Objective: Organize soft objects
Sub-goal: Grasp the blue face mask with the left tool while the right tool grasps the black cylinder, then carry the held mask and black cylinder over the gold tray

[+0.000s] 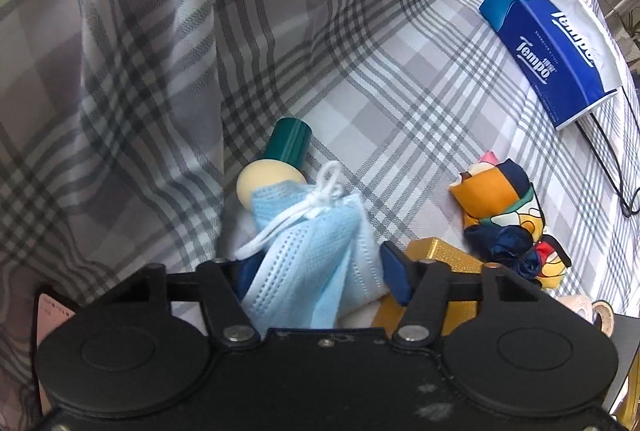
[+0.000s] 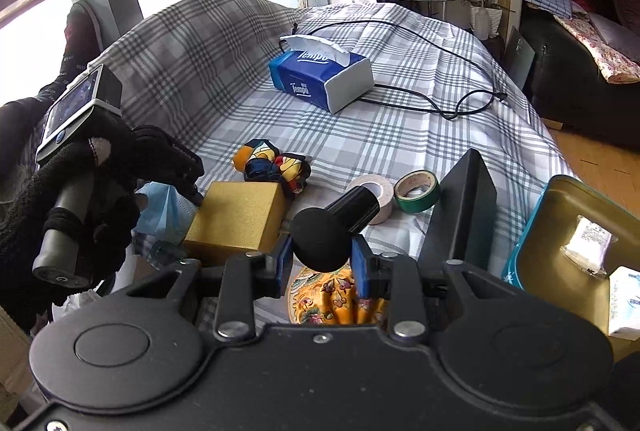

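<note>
The left gripper point(image 1: 316, 271) is clenched on a crumpled light-blue face mask point(image 1: 316, 247), its white ear loops point(image 1: 304, 207) bunched on top, held low over the plaid-covered surface point(image 1: 384, 91) near its draped rear wall. Just beyond the mask lies a cream puff applicator with a green handle point(image 1: 280, 159), its round head partly hidden by the mask. Beside the left gripper's right finger sits a gold box point(image 1: 444, 255), and just past it a bundled multicolour scarf point(image 1: 508, 215). The right gripper point(image 2: 322, 263) grips the round foam head of a black microphone-shaped item point(image 2: 328, 231), whose barrel points away over the surface's near edge. Beneath these fingers lies a yellow floral cloth point(image 2: 332, 303). Past the barrel rest a beige tape roll point(image 2: 376, 191) and a green tape roll point(image 2: 418, 191), touching each other. Toward the middle of the surface stands a blue Tempo tissue pack point(image 2: 320, 79) with a black cable point(image 2: 440, 99) looping around its far side. At the right edge a teal tin point(image 2: 524, 243) holds small white packets point(image 2: 590, 245).
</note>
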{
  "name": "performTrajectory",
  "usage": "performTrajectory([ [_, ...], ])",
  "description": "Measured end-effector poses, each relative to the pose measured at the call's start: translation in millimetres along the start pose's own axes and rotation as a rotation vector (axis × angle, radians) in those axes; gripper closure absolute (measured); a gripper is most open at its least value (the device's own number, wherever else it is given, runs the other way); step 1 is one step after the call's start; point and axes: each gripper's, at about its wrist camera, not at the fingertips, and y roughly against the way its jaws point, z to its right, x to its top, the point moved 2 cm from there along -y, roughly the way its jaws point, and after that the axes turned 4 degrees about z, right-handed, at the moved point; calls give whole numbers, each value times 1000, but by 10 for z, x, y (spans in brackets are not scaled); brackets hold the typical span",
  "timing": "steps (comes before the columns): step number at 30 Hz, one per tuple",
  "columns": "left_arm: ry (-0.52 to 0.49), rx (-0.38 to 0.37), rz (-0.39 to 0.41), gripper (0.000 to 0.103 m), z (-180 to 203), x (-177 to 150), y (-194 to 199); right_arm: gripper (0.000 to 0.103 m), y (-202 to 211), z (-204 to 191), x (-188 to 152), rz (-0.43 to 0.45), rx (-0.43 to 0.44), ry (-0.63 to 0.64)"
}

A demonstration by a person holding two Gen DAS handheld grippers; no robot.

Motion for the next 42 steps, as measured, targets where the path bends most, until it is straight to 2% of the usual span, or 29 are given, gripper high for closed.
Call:
performTrajectory([
  [10,-48,-40,75,52,52,-58,469,71,238,246,-4,37,-42,-53],
  [17,-161,-69,143,52,406,-195,890,71,380,660,16,74,-124,-145],
  [24,-358,-173,161,52,1176,-616,1208,71,582,1206,19,103,-257,-255],
  [31,-579,-312,102,52,2109,-1253,1360,71,813,1767,-76,119,-394,-371],
  [37,-729,-384,73,52,2845,-1744,1419,71,924,2151,-248,101,-482,-465],
  [40,-790,-393,55,45,3113,-1965,1370,71,948,2289,-317,92,-516,-495],
  [42,-826,-398,49,31,3240,-2078,1330,70,976,2360,-357,87,-528,-516],
])
